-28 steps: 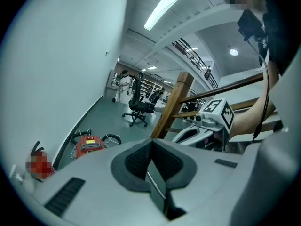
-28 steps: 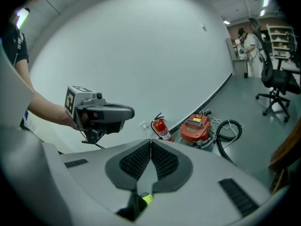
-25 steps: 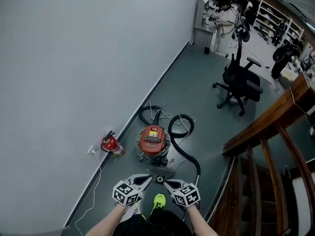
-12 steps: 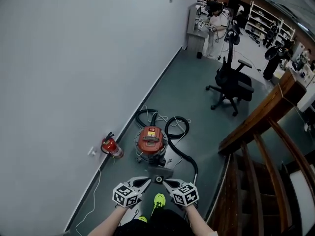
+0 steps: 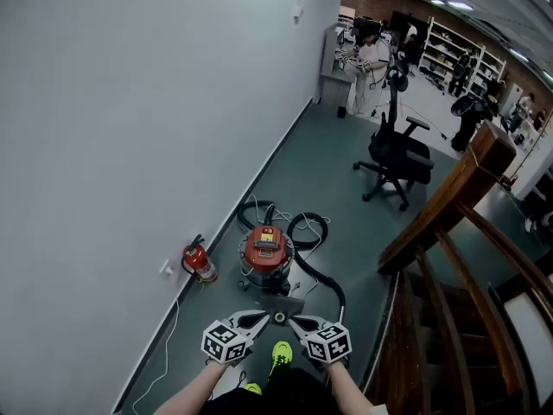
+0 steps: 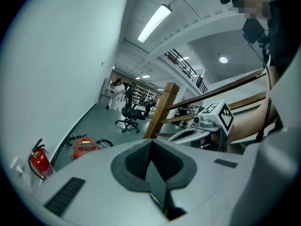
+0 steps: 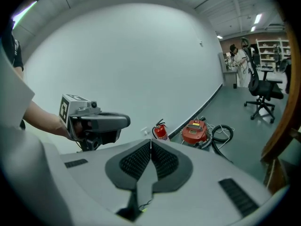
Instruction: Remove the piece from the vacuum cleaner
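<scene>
In the head view, the left tool (image 5: 259, 318) and the right tool (image 5: 295, 321) are held close together near our feet. The vacuum cleaner (image 5: 266, 251) stands on the floor ahead, near the wall. Its hose (image 5: 318, 275) trails toward us on the right, so we could trip on it or drag the machine. The fire extinguisher (image 5: 200, 262) just beside it could be knocked over. There is open floor between the wall and the stair railing (image 5: 449, 206).

In the left gripper view, the jaws are pressed together with nothing between them. We must open them before any grasp, or we will only shove the piece.

In the right gripper view, the jaws are likewise together and empty. The hose loops lie right beside the vacuum cleaner (image 7: 194, 131).
</scene>
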